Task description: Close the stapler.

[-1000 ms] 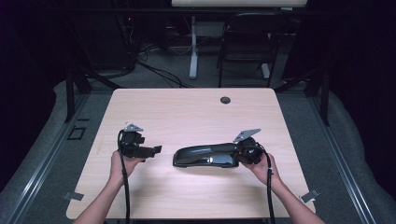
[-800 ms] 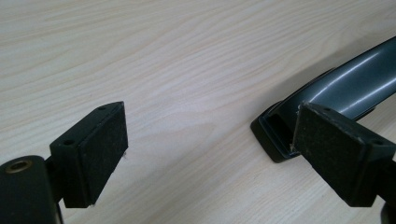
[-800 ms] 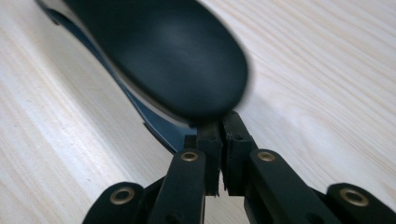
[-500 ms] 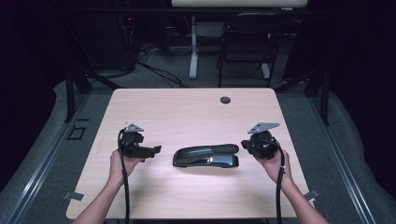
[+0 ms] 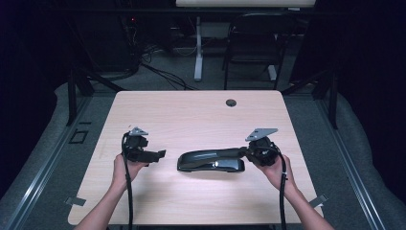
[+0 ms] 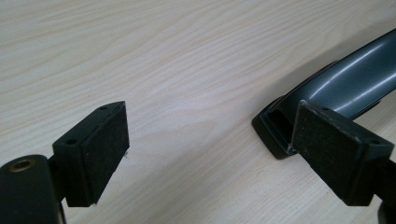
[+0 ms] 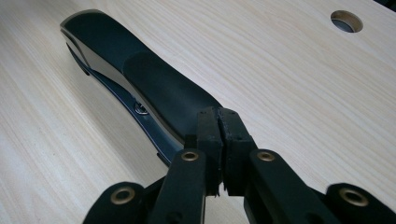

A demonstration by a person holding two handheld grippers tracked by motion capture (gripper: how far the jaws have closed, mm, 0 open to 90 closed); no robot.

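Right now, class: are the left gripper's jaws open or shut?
Open: the left gripper shows bare table between its parted pads.

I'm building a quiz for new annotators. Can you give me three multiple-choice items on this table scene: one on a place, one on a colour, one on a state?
1. Where does the stapler lie?
A. Between the left hand-held gripper and the right hand-held gripper
B. At the table's far edge, over the round hole
C. On the floor

2. What colour is the stapler?
A. Red
B. Black
C. White

3. How do the left hand-held gripper's jaws stand?
A. Shut on the stapler
B. Shut on a cable
C. Wide apart, with nothing between them

Key: 1 A, since the high view shows it on the table between the two; 2 B, as its body is glossy black in every view; 3 C, as the left gripper view shows bare wood between the pads.
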